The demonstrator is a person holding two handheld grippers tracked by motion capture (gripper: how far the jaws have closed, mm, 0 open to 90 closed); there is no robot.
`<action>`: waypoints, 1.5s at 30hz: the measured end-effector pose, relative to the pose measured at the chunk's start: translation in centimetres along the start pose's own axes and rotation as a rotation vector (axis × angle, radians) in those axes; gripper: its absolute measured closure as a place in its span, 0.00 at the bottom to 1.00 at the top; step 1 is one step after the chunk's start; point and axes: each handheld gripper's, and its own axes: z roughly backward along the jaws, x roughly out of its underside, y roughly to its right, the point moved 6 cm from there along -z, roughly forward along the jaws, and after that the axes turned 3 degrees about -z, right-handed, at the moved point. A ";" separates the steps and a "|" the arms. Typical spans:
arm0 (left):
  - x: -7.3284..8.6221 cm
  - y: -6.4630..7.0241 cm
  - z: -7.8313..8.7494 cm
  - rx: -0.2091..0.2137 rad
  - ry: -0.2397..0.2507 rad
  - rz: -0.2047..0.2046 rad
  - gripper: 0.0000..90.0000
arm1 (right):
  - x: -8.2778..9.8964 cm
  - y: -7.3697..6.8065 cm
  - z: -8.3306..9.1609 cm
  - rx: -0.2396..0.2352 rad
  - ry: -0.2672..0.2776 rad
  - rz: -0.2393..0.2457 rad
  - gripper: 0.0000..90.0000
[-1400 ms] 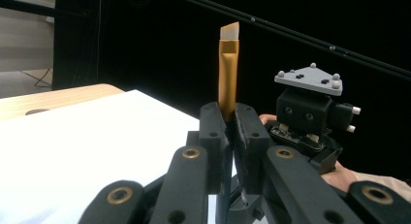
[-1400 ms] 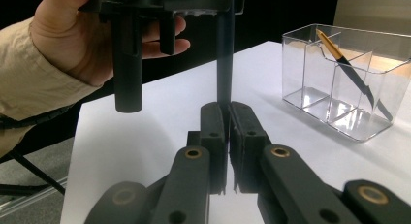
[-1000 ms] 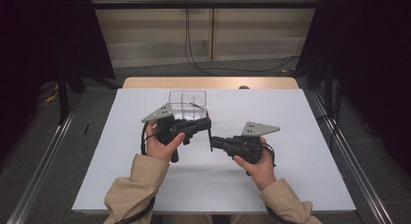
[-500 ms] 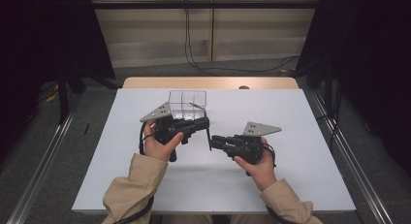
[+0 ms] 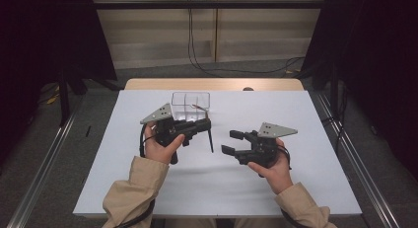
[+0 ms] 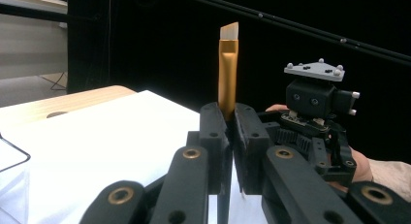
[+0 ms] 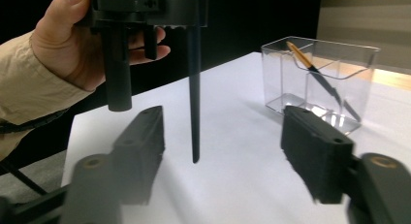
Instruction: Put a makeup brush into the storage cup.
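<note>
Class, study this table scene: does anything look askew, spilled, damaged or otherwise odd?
Nothing is spilled or broken. The left gripper is shut on a brush, held upright with its bristles up. The right gripper has just been opening, with nothing between its jaws. One other brush leans tilted inside the clear box, which seems normal.

Right gripper point(image 5: 230, 141) jaws just opened, apparently releasing brush point(image 5: 210, 139).

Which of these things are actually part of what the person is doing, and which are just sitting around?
Part of the job:
- the paintbrush, clamped upright in the left tongs
- the clear plastic box, with a second brush leaning inside
- the right tongs, whose jaws have just been opening, nothing between them

Just lying about:
- the cables on the floor beyond the table
</note>
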 end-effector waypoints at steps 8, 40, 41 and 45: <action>0.0 -0.1 0.2 -0.007 -0.009 -0.015 0.93 | 0.0 0.3 1.2 0.020 -0.009 0.013 0.17; -0.3 -0.2 1.2 -0.035 0.000 -0.038 0.93 | 0.1 2.0 6.7 0.079 -0.018 0.061 0.08; -0.4 -0.2 1.3 -0.036 0.003 -0.037 0.93 | 0.1 2.0 6.9 0.075 -0.016 0.059 0.08; -0.4 -0.2 1.4 -0.041 0.004 -0.037 0.93 | 0.2 2.3 7.6 0.096 -0.015 0.062 0.08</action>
